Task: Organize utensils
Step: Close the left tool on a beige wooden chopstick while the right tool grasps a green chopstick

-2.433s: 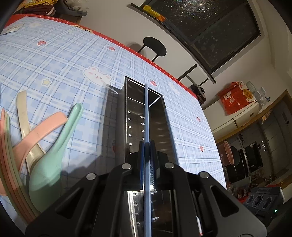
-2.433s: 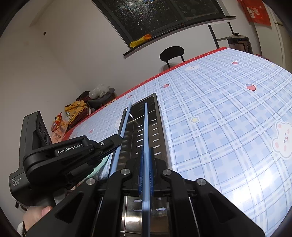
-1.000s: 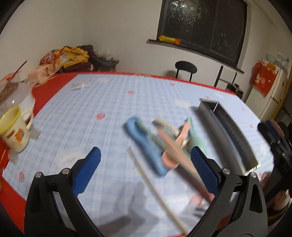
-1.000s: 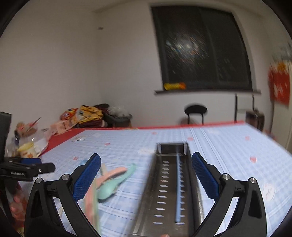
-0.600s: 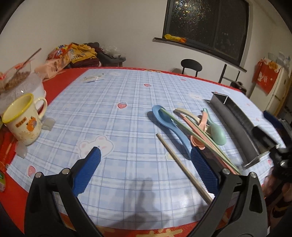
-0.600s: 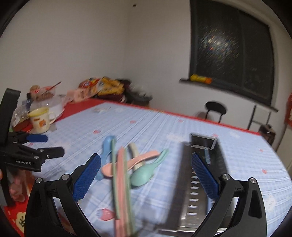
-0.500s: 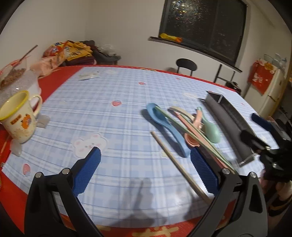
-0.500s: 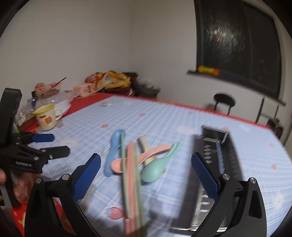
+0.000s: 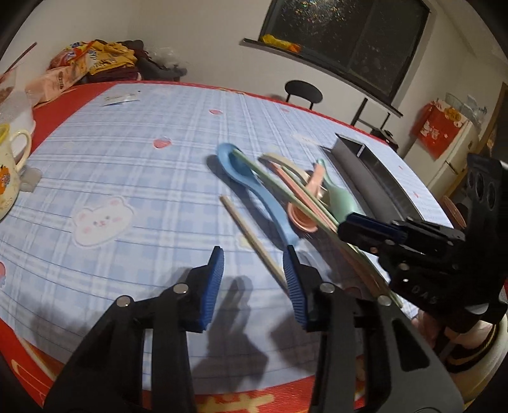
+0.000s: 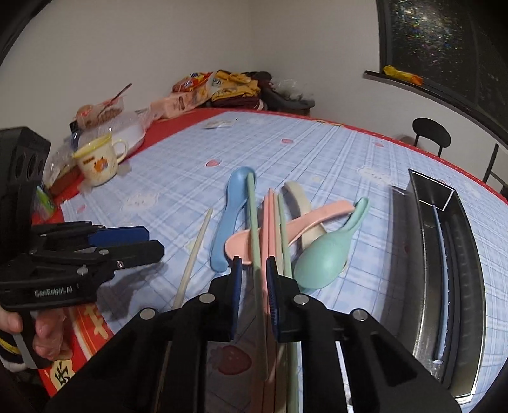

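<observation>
Ahead of your fingers: white walls, dark window with night outside, yellow packet on its sill. Black round-backed chair at the table's far edge. Red fridge cover off to your right. Snack bags and clothes pile far left. Blue plaid tablecloth, red border.
</observation>
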